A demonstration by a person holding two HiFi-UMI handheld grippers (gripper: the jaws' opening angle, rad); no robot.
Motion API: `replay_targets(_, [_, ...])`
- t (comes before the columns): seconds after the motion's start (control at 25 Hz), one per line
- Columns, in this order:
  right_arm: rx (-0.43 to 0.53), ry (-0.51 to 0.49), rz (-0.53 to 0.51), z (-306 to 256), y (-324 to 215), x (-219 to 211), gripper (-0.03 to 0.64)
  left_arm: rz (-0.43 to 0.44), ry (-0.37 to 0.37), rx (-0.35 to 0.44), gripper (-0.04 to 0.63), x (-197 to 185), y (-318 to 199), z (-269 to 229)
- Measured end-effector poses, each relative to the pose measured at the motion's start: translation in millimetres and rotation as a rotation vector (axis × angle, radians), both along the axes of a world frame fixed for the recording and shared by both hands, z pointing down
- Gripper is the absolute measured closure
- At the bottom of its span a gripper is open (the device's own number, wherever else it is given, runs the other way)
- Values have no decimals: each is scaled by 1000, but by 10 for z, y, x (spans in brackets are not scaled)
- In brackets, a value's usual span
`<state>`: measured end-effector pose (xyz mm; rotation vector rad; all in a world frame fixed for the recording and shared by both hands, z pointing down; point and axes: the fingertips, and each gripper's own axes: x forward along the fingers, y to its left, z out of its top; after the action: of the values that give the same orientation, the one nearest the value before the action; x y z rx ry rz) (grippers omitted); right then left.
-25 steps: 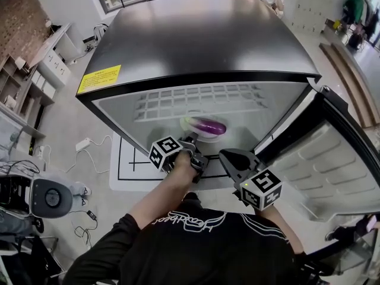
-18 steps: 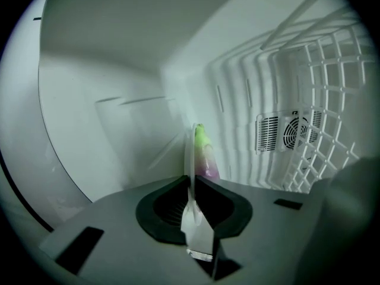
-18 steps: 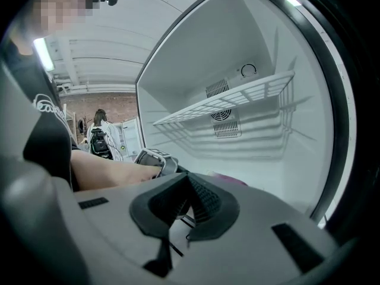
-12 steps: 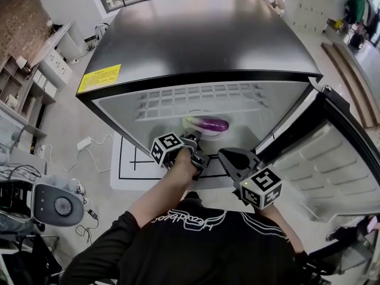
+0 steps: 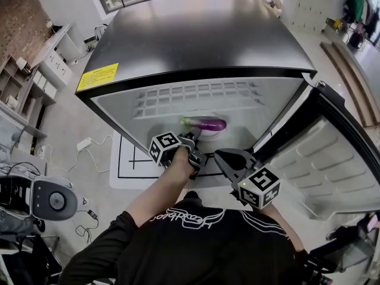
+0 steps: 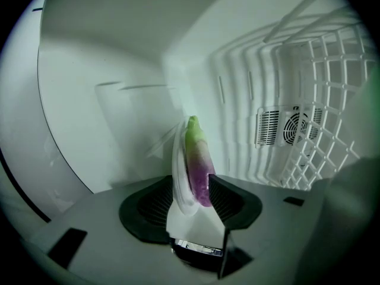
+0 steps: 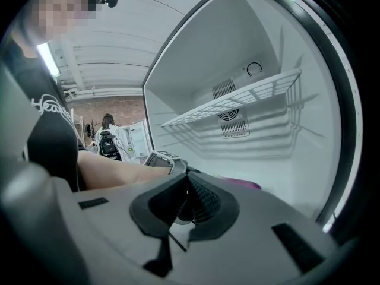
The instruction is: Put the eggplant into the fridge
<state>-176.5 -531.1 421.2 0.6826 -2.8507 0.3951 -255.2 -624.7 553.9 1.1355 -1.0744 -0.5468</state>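
Opening just now, left claw (image 6: 193, 184) flanks eggplant (image 6: 199, 162) inside roomy fridge (image 5: 196, 37).

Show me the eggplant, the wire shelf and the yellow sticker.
eggplant (image 5: 209, 124), head view, its purple middle.
wire shelf (image 5: 196, 97), head view, middle of the grid.
yellow sticker (image 5: 98, 78), head view, its centre.

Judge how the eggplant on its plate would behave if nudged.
The eggplant looks rounded and glossy, so it would probably roll or slide on the shallow plate. It lies straight without sagging, so it is likely firm.
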Motion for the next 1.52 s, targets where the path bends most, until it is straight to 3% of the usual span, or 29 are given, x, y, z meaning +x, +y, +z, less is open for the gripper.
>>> replay_targets(0.28, [12, -3, -1, 46, 197, 57, 609, -24, 37, 11, 408, -39, 244, 23])
replay_targets(0.44, [24, 3, -17, 115, 367, 43, 609, -1, 9, 82, 410, -37, 464, -66])
replay_targets(0.84, [71, 2, -42, 24, 760, 235, 609, 118, -305, 436, 413, 109, 1163, -817])
replay_targets(0.88, [76, 0, -43, 6, 804, 255, 609, 124, -337, 470, 421, 112, 1253, -904])
replay_targets(0.96, [83, 1, -48, -12, 886, 294, 609, 148, -417, 534, 498, 119, 1432, -1068])
replay_targets(1.04, [83, 2, -53, -9, 946, 337, 609, 195, -519, 604, 577, 150, 1597, -1216])
replay_targets(1.2, [73, -7, -66, 11, 1054, 421, 609, 366, -846, 780, 586, 356, 1928, -1427])
replay_targets(1.28, [69, -15, -73, 29, 1112, 456, 609, 470, -965, 860, 588, 514, 2096, -1466])
replay_targets(1.36, [57, -14, -74, 74, 1156, 488, 609, 552, -997, 909, 586, 660, 2231, -1460])
replay_targets(1.52, [22, -16, -64, 150, 1261, 524, 609, 637, -987, 941, 586, 825, 2412, -1413])
